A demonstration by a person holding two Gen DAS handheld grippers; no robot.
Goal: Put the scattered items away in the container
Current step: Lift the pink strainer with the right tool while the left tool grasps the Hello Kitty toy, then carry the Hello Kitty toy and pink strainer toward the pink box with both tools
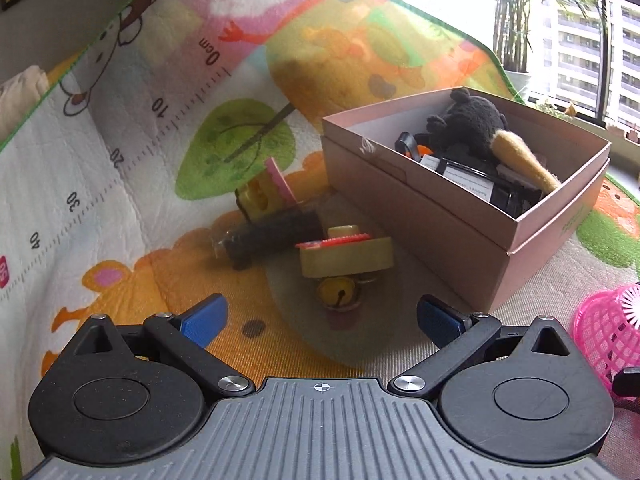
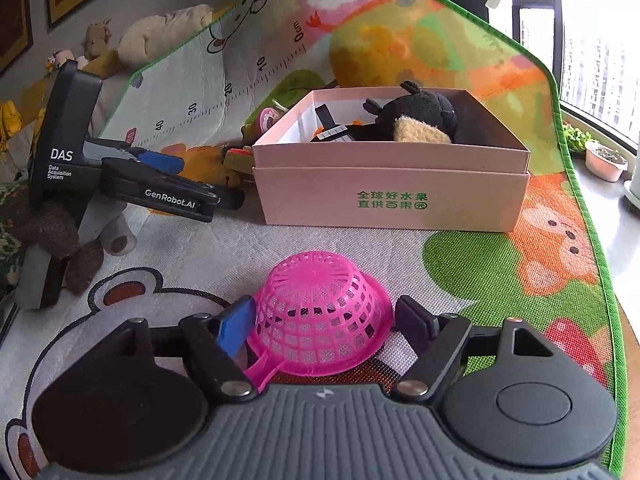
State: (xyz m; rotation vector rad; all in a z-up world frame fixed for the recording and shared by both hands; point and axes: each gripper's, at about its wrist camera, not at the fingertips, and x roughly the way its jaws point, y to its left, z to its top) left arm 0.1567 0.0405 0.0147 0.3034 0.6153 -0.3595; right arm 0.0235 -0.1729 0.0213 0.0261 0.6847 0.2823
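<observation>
The upturned pink plastic mesh basket (image 2: 320, 312) lies on the mat between the right gripper (image 2: 325, 320)'s spread jaws, handle toward seven o'clock, unclamped. The pink cardboard box (image 2: 392, 196) sits at twelve o'clock. The left gripper (image 1: 322, 316), also open and empty, faces other toys, farther from the basket.

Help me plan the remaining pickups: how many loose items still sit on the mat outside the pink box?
5 visible: yellow block with pink piece, dark cylinder, yellow block with red gear, yellow bell, all left of the box; pink basket in front. More may hide behind the box.
</observation>
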